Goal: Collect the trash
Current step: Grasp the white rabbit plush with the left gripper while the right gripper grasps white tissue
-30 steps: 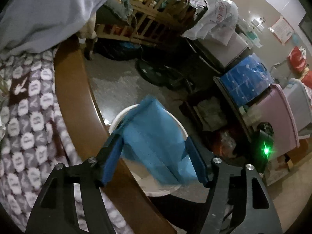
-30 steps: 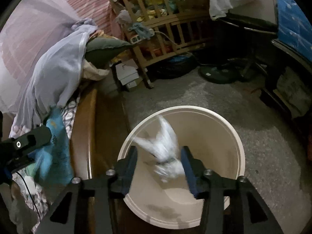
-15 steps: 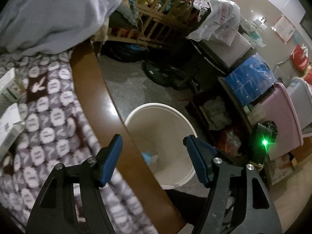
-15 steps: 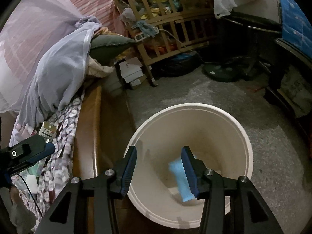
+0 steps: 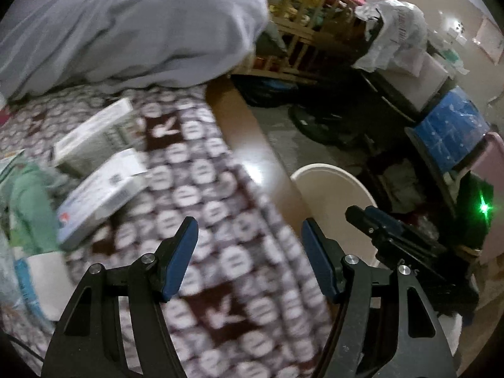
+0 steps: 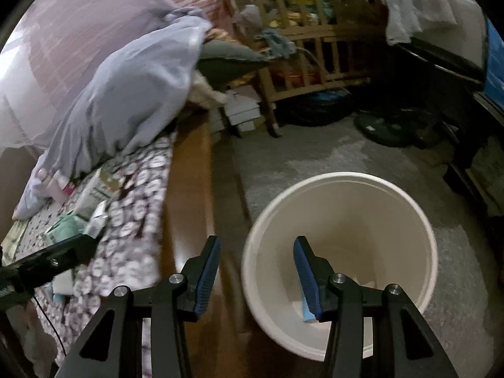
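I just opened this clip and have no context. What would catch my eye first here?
A big cream bucket stands on the floor beside the bed, a blue scrap at its bottom. On the bed's patterned blanket, white boxes lie ahead of the left gripper, its fingers empty.

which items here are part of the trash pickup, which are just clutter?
Job:
white bin
blue scrap inside it
small boxes on the patterned blanket

Clutter:
grey bedding
wooden crib
blue storage box
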{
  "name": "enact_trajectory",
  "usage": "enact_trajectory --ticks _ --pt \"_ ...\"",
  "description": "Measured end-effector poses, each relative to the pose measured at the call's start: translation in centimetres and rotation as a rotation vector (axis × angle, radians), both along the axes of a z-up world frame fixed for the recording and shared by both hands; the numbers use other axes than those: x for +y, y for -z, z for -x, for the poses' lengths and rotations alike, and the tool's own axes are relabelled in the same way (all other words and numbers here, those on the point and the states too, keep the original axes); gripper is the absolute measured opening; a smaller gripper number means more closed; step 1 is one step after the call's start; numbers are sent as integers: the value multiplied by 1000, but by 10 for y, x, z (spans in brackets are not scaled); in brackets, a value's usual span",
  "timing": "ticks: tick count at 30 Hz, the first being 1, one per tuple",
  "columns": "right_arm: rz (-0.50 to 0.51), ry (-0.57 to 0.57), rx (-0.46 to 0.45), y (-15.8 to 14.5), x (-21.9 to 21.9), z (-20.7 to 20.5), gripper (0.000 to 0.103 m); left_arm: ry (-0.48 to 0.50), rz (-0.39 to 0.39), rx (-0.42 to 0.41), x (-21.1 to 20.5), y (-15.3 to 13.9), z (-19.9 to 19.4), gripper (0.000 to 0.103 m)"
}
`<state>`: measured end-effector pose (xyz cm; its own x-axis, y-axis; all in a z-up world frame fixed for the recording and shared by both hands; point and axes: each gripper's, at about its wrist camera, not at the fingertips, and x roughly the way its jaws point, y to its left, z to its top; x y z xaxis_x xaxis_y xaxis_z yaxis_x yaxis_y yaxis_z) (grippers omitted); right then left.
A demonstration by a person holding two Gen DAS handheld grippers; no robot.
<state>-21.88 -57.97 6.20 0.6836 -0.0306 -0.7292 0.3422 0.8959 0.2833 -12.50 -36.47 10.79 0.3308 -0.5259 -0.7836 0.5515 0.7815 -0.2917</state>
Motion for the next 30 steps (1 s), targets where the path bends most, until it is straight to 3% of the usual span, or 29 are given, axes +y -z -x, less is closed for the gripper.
enact_trajectory --ticks 5,21,30 --pt "16 -78 -5 -9 38 -16 53 -55 -34 -37 34 -7 -1 67" --pt "4 -333 -3 -16 162 -64 54 -216 -77 -91 165 -29 2 67" --pt "-13 -468 1 -13 219 -80 56 -347 -109 -66 241 -21 -1 67"
